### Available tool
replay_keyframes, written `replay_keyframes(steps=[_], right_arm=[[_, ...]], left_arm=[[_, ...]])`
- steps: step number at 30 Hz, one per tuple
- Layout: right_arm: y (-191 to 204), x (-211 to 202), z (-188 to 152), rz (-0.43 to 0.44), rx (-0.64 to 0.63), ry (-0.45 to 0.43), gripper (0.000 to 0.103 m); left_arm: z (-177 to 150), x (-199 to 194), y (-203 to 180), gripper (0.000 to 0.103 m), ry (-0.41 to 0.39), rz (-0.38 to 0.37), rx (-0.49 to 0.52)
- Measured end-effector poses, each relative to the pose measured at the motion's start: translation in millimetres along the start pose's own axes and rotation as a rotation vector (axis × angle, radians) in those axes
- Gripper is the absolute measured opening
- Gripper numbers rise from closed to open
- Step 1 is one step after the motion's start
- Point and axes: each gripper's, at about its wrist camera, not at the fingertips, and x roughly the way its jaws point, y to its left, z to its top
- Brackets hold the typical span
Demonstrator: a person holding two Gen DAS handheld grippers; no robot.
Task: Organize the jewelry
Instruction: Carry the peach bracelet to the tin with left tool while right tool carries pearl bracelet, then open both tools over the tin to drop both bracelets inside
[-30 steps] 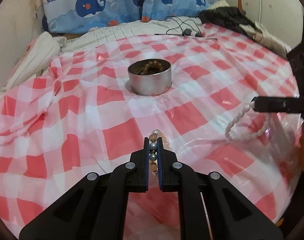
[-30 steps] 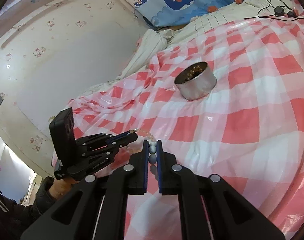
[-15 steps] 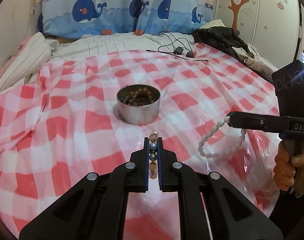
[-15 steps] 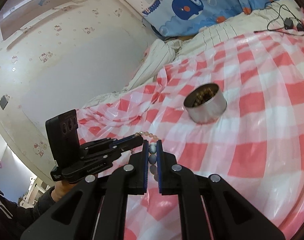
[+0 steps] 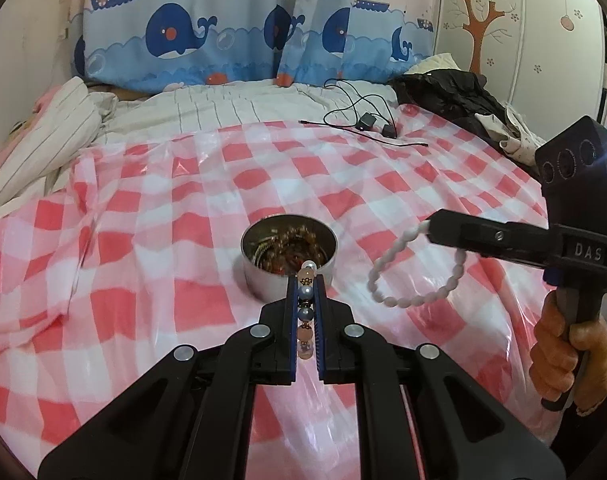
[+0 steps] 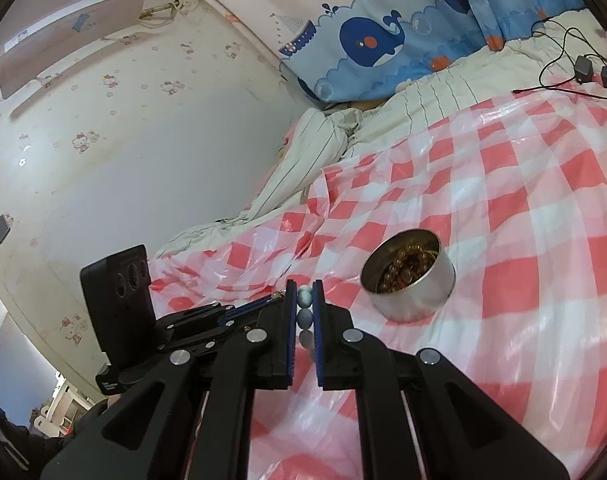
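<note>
A round metal tin [image 5: 289, 262] holding brown bead jewelry sits on the red-and-white checked cloth; it also shows in the right wrist view [image 6: 409, 276]. My left gripper [image 5: 306, 280] is shut on a bracelet of pearl and peach beads [image 5: 305, 308], held just in front of the tin's near rim. My right gripper [image 6: 304, 292] is shut on a white bead bracelet [image 6: 304, 316]. In the left wrist view that white bracelet [image 5: 413, 274] hangs as a loop from the right gripper [image 5: 433, 230], to the right of the tin.
The checked plastic cloth [image 5: 163, 208] covers a bed. Striped bedding [image 5: 231, 108] and whale-print curtains [image 5: 223, 48] lie behind. A black charger and cable [image 5: 367, 120] and dark clothes [image 5: 451, 96] lie at the far right. A wall [image 6: 123, 140] stands to the left.
Both grippers have moved toward the tin with their bracelets still held. The tin now lies just ahead of the left fingertips, and the white loop hangs closer to it.
</note>
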Motion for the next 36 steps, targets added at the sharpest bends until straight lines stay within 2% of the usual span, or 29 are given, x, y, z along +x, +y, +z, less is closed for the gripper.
replay_keyframes(steps=[13, 19, 20, 21, 22, 23, 24, 27, 32, 34, 36], right_arm=[[-20.5, 31.0, 34.4, -0.004, 0.007, -0.007, 0.008], [-33.1, 51.1, 46.9, 0.007, 0.025, 0.011, 0.009], [-37.5, 58.9, 48.3, -0.016, 0.026, 0.035, 0.009], [-45.6, 72.7, 48.5, -0.081, 0.028, 0.083, 0.009], [-53.5, 82.4, 46.9, -0.132, 0.032, 0.108, 0.012], [-58.5, 87.7, 45.7, -0.151, 0.037, 0.119, 0.013], [-65.4, 95.0, 42.8, -0.193, 0.035, 0.138, 0.013], [-70.0, 99.8, 37.4, -0.226, 0.024, 0.154, 0.013], [-62.7, 83.0, 36.8, -0.224, 0.016, 0.115, 0.015], [-63.3, 74.2, 33.7, -0.223, 0.037, 0.104, 0.021], [-63.1, 61.5, 23.0, -0.23, 0.068, 0.099, 0.025]], left_arm=[[33.0, 41.5, 4.0, 0.006, 0.001, -0.012, 0.008], [41.1, 59.7, 8.5, 0.007, -0.025, -0.026, -0.005], [41.0, 69.3, 11.5, 0.008, -0.015, -0.004, -0.006], [39.5, 84.6, 15.7, 0.018, 0.027, 0.031, -0.003], [37.9, 97.2, 19.3, 0.023, 0.078, 0.041, -0.005], [33.9, 111.3, 24.7, 0.026, 0.133, 0.058, -0.014], [31.0, 116.7, 27.9, 0.027, 0.151, 0.073, -0.016], [24.0, 111.6, 33.9, 0.04, 0.131, 0.092, -0.009], [17.6, 90.0, 41.5, 0.041, 0.108, 0.091, -0.055], [13.1, 77.8, 38.3, 0.043, 0.1, 0.1, -0.049], [7.2, 66.5, 35.3, 0.05, 0.092, 0.119, -0.043]])
